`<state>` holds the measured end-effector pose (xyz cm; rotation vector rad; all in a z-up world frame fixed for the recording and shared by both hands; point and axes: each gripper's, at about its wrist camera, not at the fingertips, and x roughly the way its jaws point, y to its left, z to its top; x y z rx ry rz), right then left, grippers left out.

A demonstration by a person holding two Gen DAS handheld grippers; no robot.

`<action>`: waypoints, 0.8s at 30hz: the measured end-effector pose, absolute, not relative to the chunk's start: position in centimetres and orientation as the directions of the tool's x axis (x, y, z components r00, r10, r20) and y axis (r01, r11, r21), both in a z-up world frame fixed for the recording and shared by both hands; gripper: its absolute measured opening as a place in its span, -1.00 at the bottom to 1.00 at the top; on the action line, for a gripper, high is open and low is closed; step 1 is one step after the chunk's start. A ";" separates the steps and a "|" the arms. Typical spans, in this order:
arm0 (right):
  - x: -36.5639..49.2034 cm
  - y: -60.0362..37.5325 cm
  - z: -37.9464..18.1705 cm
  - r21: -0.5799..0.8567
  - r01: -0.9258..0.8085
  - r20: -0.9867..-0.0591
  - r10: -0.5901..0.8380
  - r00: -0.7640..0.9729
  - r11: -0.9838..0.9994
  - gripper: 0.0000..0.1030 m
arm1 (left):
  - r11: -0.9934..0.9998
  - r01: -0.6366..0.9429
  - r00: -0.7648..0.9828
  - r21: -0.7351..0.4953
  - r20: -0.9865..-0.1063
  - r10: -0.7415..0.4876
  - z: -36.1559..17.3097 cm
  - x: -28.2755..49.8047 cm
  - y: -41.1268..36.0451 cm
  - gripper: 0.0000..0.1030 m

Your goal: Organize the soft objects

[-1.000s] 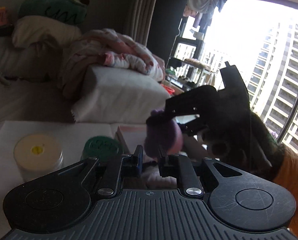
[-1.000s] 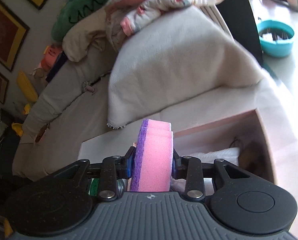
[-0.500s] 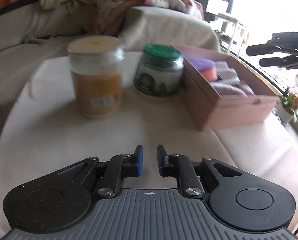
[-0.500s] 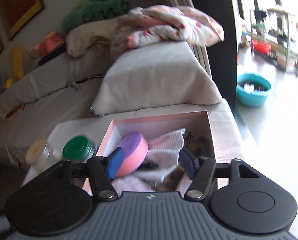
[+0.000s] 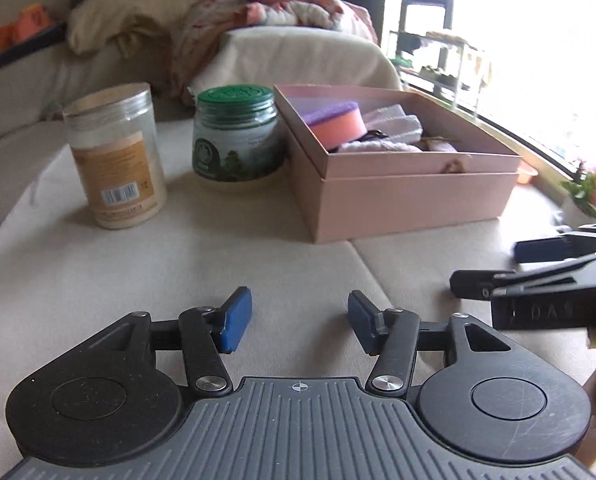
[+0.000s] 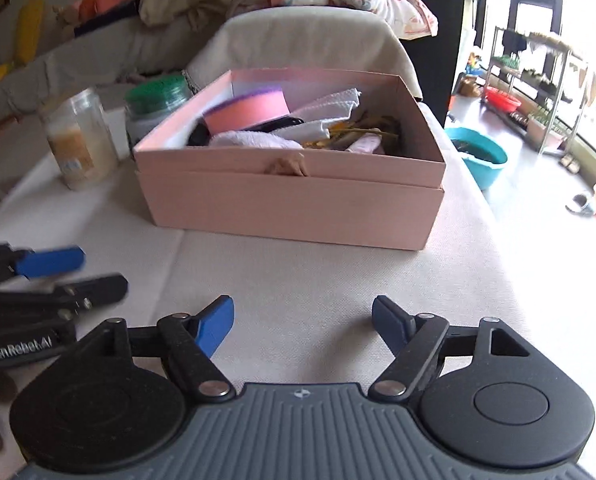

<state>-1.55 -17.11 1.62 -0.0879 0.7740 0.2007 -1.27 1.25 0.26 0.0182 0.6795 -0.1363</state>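
Both units same build: grey ribbed housing with a small crosshair mark at centre front, two black round discs either side, black link arms on silver screws. Left gripper [image 5: 299, 320] and right gripper [image 6: 302, 326] have blue pads [image 5: 236, 319] on the fingers. White "GenRobot.AI" lettering on the left unit's side.

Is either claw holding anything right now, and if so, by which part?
Nothing is held. The left claw and right claw have just been opening, nothing between their jaws. The sponge lies in the pink box.
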 end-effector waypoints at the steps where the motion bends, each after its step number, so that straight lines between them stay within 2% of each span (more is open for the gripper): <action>1: -1.6 -17.2 1.4 -0.014 -0.198 -0.695 0.133 0.706 0.980 0.75 | 0.993 0.116 0.778 -0.012 -0.621 -0.098 0.1 -1.2 0.9 0.13; 2: -1.4 -17.5 1.2 -0.004 -0.170 -0.697 0.119 0.707 0.985 0.90 | 0.995 0.100 0.785 -0.006 -0.614 -0.082 0.0 -1.2 0.6 0.13; 5: -0.8 -18.1 1.0 0.009 -0.121 -0.693 0.094 0.715 0.993 1.00 | 0.998 0.065 0.793 -0.011 -0.607 -0.058 0.0 -0.9 0.4 0.13; 10: -0.5 -18.0 0.9 0.000 -0.117 -0.702 0.084 0.707 0.993 1.00 | 0.999 0.048 0.796 -0.011 -0.604 -0.045 0.1 -0.5 0.1 0.13; 14: -0.5 -18.0 0.2 -0.003 -0.099 -0.635 0.074 0.769 0.995 1.00 | 0.999 0.041 0.797 -0.009 -0.603 -0.039 0.0 -0.3 -0.1 0.14; 24: -0.4 -17.9 0.3 -0.002 -0.100 -0.635 0.076 0.769 0.995 1.00 | 0.999 0.036 0.797 -0.005 -0.603 -0.032 0.0 -0.2 -0.3 0.14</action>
